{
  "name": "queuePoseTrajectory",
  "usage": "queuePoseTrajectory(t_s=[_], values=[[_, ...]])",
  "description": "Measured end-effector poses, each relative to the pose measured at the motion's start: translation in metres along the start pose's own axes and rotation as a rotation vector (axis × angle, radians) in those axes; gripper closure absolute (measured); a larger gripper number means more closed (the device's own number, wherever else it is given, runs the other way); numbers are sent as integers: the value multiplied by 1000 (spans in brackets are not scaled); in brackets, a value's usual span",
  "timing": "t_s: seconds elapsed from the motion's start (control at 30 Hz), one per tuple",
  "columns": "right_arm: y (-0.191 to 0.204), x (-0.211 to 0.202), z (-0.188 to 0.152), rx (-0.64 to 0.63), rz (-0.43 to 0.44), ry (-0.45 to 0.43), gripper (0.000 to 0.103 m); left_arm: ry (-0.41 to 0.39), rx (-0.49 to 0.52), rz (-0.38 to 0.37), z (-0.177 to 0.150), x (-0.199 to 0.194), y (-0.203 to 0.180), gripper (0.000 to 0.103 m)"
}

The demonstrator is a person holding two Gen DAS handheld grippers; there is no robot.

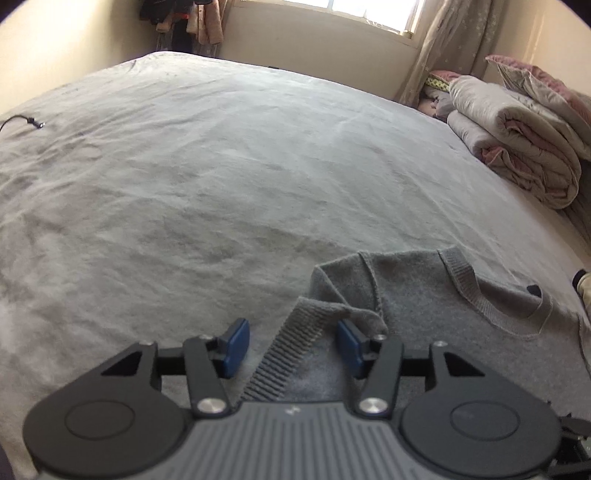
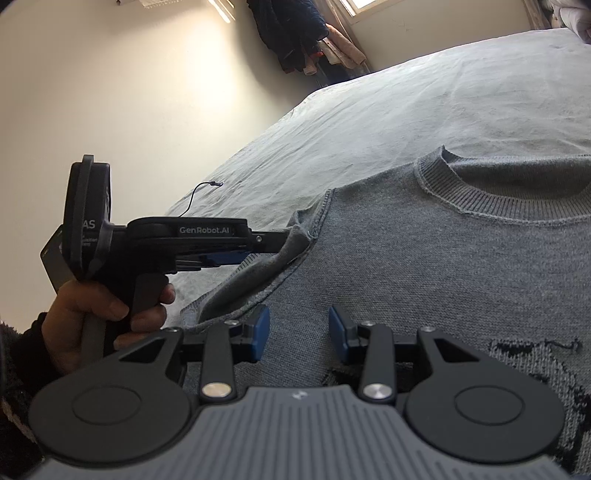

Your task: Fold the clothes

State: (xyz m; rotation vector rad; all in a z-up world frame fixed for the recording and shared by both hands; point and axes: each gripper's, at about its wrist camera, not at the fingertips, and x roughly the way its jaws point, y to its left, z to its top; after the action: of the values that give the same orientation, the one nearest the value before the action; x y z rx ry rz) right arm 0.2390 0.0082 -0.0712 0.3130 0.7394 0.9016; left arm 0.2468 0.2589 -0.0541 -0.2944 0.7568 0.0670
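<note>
A grey knit sweater (image 2: 443,266) lies face up on the bed, its ribbed collar (image 2: 498,206) toward the far side and a dark pattern on the chest. Its sleeve is folded in over the body. In the left wrist view the sleeve's ribbed cuff (image 1: 284,354) runs between the blue pads (image 1: 236,347) of my left gripper (image 1: 291,347); the pads stand apart and do not press it. From the right wrist view the left gripper (image 2: 280,240) reaches in at the sweater's shoulder, held by a hand (image 2: 107,310). My right gripper (image 2: 299,336) hovers open over the chest, holding nothing.
The bed sheet (image 1: 221,166) is pale grey and wrinkled. Folded quilts (image 1: 517,140) are stacked at the right edge by a curtain (image 1: 450,40). A thin black cable (image 1: 26,120) lies at the far left. Clothes hang (image 1: 192,22) in the far corner.
</note>
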Motion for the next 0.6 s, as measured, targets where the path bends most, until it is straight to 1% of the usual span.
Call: queuePoseTrajectory(t_s=[0.03, 0.07, 0.1, 0.13, 0.2, 0.23, 0.37, 0.4, 0.47, 0.5, 0.6], values=[[0, 0, 0, 1, 1, 0, 63, -1, -17, -15, 0, 0, 1, 50], [-1, 0, 0, 2, 2, 0, 63, -2, -33, -31, 1, 1, 2, 61], [-1, 0, 0, 4, 3, 1, 63, 3, -54, -52, 1, 1, 3, 82], [-1, 0, 0, 6, 4, 1, 63, -2, -80, -60, 0, 0, 4, 89], [-1, 0, 1, 9, 6, 1, 63, -37, -122, -38, 0, -7, 5, 95], [-1, 1, 1, 10, 6, 0, 63, -61, -125, -6, 1, -11, 5, 96], [-1, 0, 1, 11, 5, -1, 63, -151, -126, 146, 9, -30, 5, 96], [-1, 0, 0, 10, 4, -1, 63, -163, -123, 189, 12, -32, 5, 97], [-1, 0, 0, 10, 4, -1, 63, -172, -115, 286, 17, -34, 9, 97], [-2, 0, 0, 10, 4, -1, 63, -171, -118, 319, 20, -33, 12, 97], [-1, 1, 0, 8, 3, -1, 63, -129, -136, 368, 23, -28, 25, 95]])
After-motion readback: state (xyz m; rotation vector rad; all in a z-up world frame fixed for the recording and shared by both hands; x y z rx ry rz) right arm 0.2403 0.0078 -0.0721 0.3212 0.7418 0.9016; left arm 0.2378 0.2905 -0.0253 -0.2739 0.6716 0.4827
